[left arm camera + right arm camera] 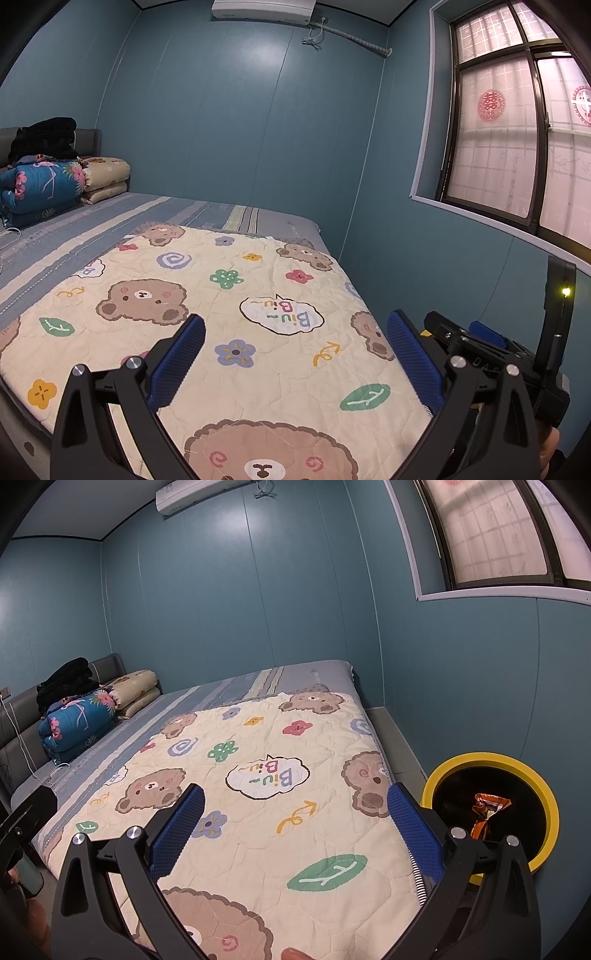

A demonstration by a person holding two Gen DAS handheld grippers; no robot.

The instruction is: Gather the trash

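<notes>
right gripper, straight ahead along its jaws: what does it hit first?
Most likely the bear-print quilt on the bed. The right gripper, jaws open and empty, points across it; depth unclear. The yellow-rimmed bin sits off to its right.

Bed (310, 668), sitting against blue walls, wearing a grey-blue striped sheet (207, 698). Lying spread over the near part: cream bear-print quilt (258, 812). Stacking at the headboard end: folded blue floral quilt (74, 723), folded beige quilt (136, 690), black garment (66, 683) resting on top.
</notes>
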